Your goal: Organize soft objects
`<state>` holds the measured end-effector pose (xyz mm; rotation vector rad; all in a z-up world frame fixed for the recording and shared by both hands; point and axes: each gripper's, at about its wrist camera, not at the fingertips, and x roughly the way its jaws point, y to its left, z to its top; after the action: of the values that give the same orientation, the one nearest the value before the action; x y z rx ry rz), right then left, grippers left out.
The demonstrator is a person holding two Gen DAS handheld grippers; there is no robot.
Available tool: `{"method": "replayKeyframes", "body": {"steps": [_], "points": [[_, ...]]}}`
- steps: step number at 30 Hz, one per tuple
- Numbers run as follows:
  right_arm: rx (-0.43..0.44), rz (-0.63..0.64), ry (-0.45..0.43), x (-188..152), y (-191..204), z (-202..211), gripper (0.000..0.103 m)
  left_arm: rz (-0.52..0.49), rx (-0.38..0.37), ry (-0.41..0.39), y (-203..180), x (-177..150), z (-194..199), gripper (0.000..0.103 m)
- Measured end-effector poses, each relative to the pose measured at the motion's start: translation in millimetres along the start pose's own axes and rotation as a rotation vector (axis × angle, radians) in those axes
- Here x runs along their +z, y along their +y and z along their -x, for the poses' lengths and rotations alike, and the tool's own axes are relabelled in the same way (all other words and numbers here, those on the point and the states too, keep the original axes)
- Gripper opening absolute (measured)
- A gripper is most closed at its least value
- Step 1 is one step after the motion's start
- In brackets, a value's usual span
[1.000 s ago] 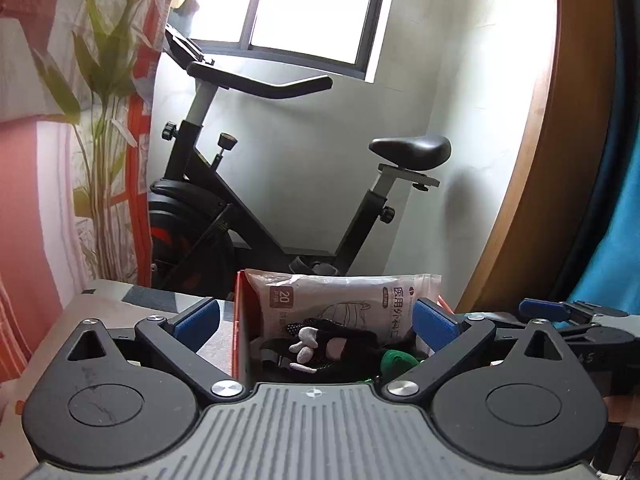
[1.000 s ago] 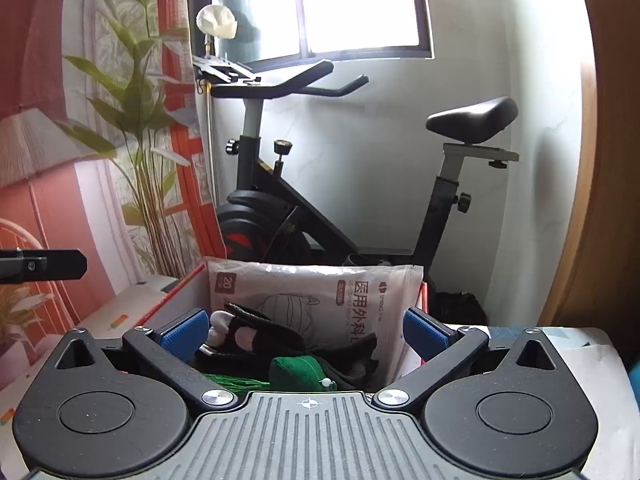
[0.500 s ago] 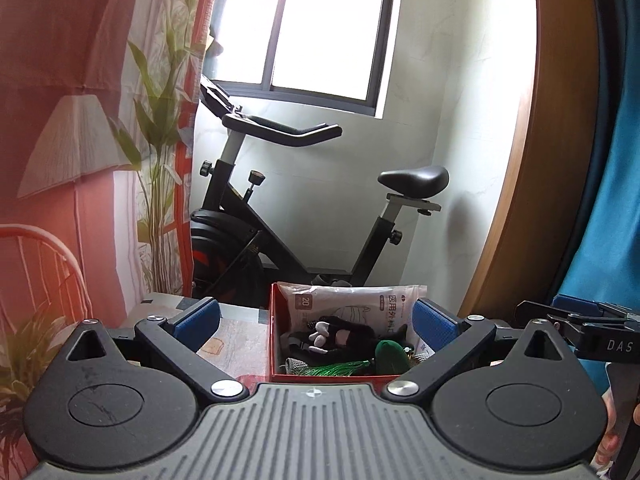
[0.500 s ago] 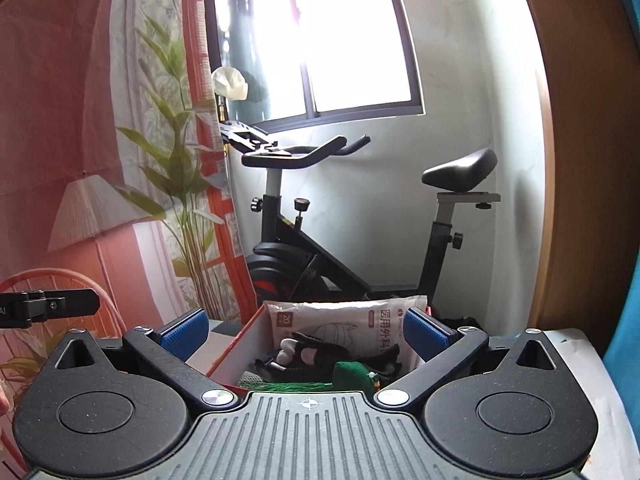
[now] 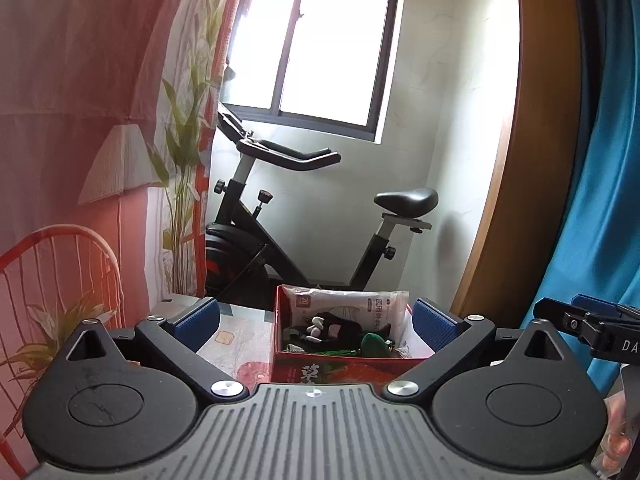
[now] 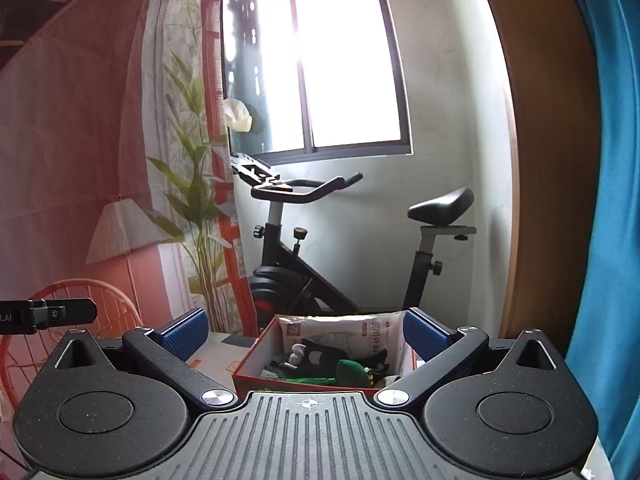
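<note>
A red box (image 5: 340,368) (image 6: 256,376) stands on the table ahead. Inside it lean a white mask packet (image 5: 348,308) (image 6: 340,330), a black soft toy with white feet (image 5: 332,326) (image 6: 316,354), a green plush (image 5: 374,345) (image 6: 352,372) and a green tassel (image 5: 336,354). My left gripper (image 5: 316,318) is open and empty, held back from and above the box. The right gripper (image 6: 306,330) is likewise open and empty, set back from the box. Its tip (image 5: 588,320) shows at the right edge of the left wrist view.
A black exercise bike (image 5: 288,236) (image 6: 320,248) stands behind the table under the window. A printed curtain with a plant and lamp (image 5: 120,168) hangs left. A wooden door frame (image 5: 516,160) and blue cloth (image 5: 600,200) lie right. A patterned tabletop (image 5: 236,336) spreads left of the box.
Both grippers have pulled back and risen away from the box, which now looks smaller and farther. Both stayed open and empty.
</note>
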<state>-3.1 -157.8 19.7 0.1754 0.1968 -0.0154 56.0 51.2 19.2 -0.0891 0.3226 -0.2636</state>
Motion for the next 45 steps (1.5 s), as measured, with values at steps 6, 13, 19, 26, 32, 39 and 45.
{"method": "replayKeyframes", "body": {"steps": [6,13,19,26,32,39,45], "points": [[-0.017,-0.004,-0.01,-5,4,28,0.103,-0.076,0.077,-0.016,-16,-3,26,0.103],[-0.031,0.002,0.02,-19,11,34,0.103,-0.096,0.11,-0.011,-21,-8,38,0.103],[-0.041,0.01,0.034,-25,16,32,0.103,-0.106,0.126,0.001,-21,-9,35,0.103],[-0.044,0.018,0.037,-26,18,29,0.103,-0.11,0.14,0.007,-20,-12,34,0.103],[-0.046,0.028,0.037,-26,19,28,0.103,-0.108,0.138,0.008,-18,-12,35,0.103],[-0.049,0.038,0.033,-26,20,29,0.103,-0.104,0.135,0.007,-17,-12,36,0.103],[-0.058,0.042,0.026,-26,19,29,0.103,-0.102,0.138,0.0,-19,-12,38,0.103]]}}
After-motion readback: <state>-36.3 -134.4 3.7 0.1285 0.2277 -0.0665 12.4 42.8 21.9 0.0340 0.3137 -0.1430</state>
